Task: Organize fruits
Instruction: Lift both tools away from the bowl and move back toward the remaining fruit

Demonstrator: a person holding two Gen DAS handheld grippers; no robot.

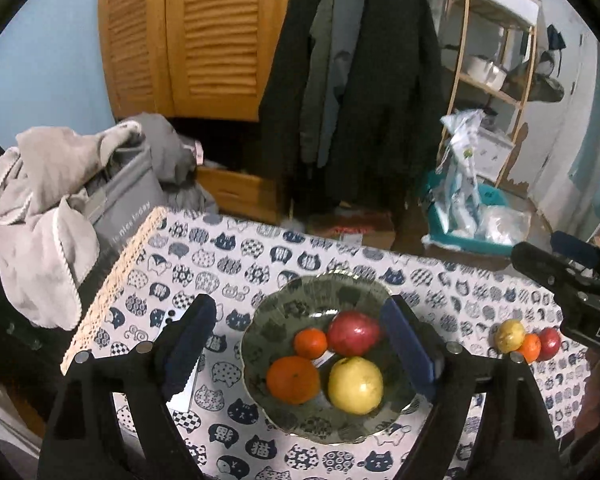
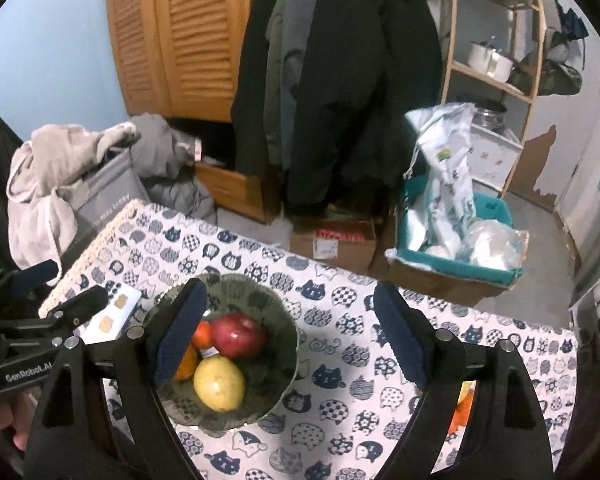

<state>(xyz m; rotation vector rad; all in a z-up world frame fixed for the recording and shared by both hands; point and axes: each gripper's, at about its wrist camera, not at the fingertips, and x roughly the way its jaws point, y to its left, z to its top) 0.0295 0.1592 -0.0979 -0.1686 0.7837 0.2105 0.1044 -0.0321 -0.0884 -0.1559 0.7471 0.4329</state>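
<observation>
A green patterned bowl [image 1: 284,300] stands on the cat-print tablecloth [image 1: 228,256]. It holds a red apple [image 1: 353,333], a yellow apple [image 1: 355,385], a large orange [image 1: 293,380] and a small orange [image 1: 310,343]. My left gripper [image 1: 300,352] is open and empty, its jaws hanging either side of the bowl. Right of the bowl lie a small yellow fruit [image 1: 509,335], an orange [image 1: 530,347] and a red fruit [image 1: 550,343]. My right gripper [image 2: 290,344] is open and empty over the cloth beside the bowl [image 2: 260,300]. Loose fruit [image 2: 462,404] shows behind its right finger.
A white card [image 2: 112,314] lies left of the bowl. Beyond the table's far edge are a grey laundry bag [image 1: 112,208], a wooden cabinet [image 1: 188,40], hanging coats [image 1: 360,80], a cardboard box [image 2: 332,240] and a teal bin [image 2: 460,256].
</observation>
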